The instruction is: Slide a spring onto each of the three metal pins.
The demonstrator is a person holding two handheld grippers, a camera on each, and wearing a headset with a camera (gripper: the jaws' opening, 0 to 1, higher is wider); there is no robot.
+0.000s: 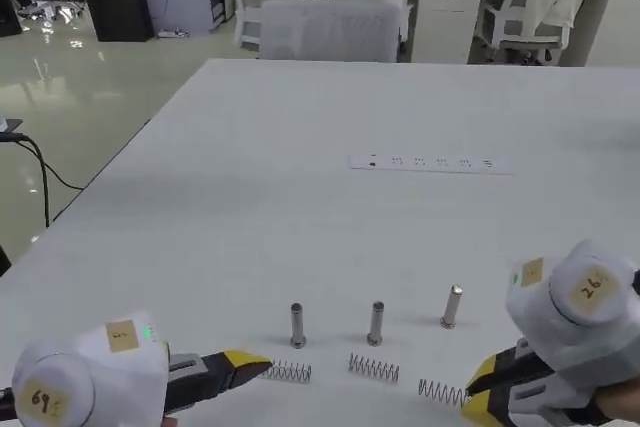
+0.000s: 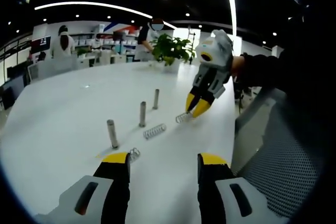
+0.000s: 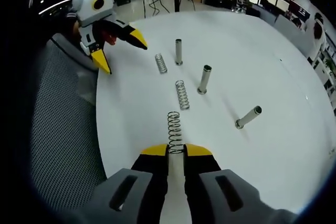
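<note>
Yellow tips of the right gripper [image 3: 176, 149] stand nearly together at the lower centre of the right gripper view, pinching the near end of a spring [image 3: 174, 127] that lies on the table [image 3: 273, 108]. The left gripper [image 2: 163, 158] has its jaws wide and holds nothing; a second spring [image 2: 134, 153] lies just by its left tip. Three pins [image 1: 376, 322] stand in a row beyond. The coil looks light, bouncy and apt to roll or kink, so grip one end gently and keep the bore clear.
</note>
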